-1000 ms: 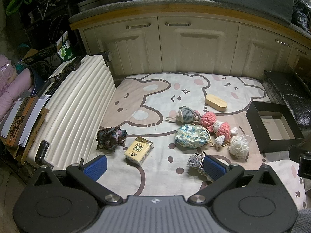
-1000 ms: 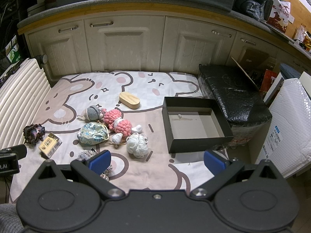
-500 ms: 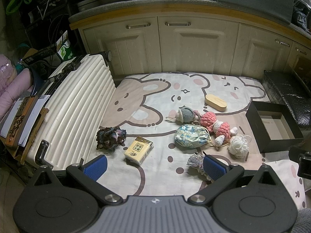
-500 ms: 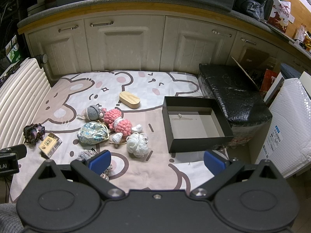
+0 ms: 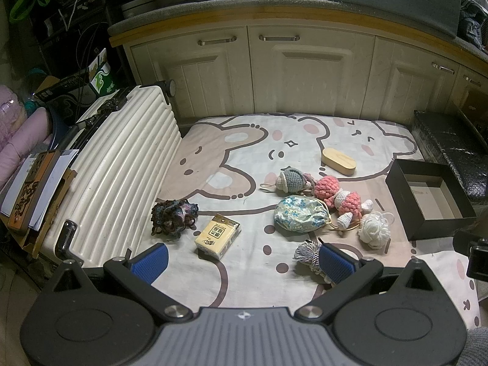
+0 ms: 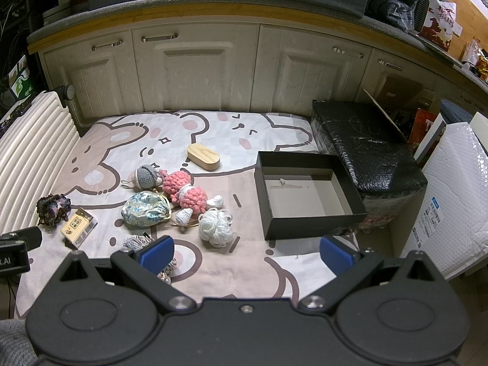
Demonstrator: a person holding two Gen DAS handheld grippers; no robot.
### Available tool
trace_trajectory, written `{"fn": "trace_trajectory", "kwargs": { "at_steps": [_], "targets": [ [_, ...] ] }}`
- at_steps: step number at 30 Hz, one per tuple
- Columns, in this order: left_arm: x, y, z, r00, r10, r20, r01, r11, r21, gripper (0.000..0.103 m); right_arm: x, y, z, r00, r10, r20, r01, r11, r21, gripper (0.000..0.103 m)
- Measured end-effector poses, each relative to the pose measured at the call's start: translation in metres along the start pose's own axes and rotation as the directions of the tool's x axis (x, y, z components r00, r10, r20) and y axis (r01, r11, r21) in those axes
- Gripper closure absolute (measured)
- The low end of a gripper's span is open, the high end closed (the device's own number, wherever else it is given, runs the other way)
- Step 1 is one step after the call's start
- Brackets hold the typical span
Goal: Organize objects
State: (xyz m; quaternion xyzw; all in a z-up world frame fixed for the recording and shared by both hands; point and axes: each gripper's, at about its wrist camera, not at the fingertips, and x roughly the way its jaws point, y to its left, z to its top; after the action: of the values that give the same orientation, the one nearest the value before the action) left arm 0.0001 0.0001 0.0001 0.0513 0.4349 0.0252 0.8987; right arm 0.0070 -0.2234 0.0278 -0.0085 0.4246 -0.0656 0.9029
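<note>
Small items lie on a cartoon-bear mat (image 5: 231, 277): a dark yarn tangle (image 5: 172, 217), a yellow tissue pack (image 5: 217, 235), a blue floral pouch (image 5: 299, 217), a pink crochet doll (image 5: 338, 195), a grey crochet toy (image 5: 290, 178), a white yarn ball (image 5: 374, 229), a grey tassel (image 5: 306, 251) and a wooden oval box (image 5: 338, 161). An empty black box (image 6: 308, 195) sits at the mat's right edge. My left gripper (image 5: 242, 262) hangs open above the mat's near edge, holding nothing. My right gripper (image 6: 247, 251) is open too, short of the black box.
A white ribbed suitcase (image 5: 122, 164) lies along the mat's left side. Cream cabinet doors (image 5: 311, 70) close off the far side. A black wrapped block (image 6: 366, 149) and a white bubble-wrap package (image 6: 451, 213) stand to the right.
</note>
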Motion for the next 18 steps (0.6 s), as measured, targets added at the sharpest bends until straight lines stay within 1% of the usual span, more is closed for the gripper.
{"fn": "trace_trajectory", "kwargs": {
  "at_steps": [14, 18],
  "targets": [
    [-0.0001, 0.0001, 0.0000, 1.000, 0.000, 0.000, 0.000, 1.000, -0.001, 0.000, 0.0003, -0.0003, 0.0006, 1.000, 0.000, 0.000, 0.000, 1.000, 0.001, 0.000],
    [-0.0014, -0.0012, -0.0003, 1.000, 0.004, 0.011, -0.004, 1.000, 0.001, 0.000, 0.0006, -0.0014, 0.0002, 1.000, -0.001, 0.004, 0.001, 1.000, 0.003, 0.000]
  ]
}}
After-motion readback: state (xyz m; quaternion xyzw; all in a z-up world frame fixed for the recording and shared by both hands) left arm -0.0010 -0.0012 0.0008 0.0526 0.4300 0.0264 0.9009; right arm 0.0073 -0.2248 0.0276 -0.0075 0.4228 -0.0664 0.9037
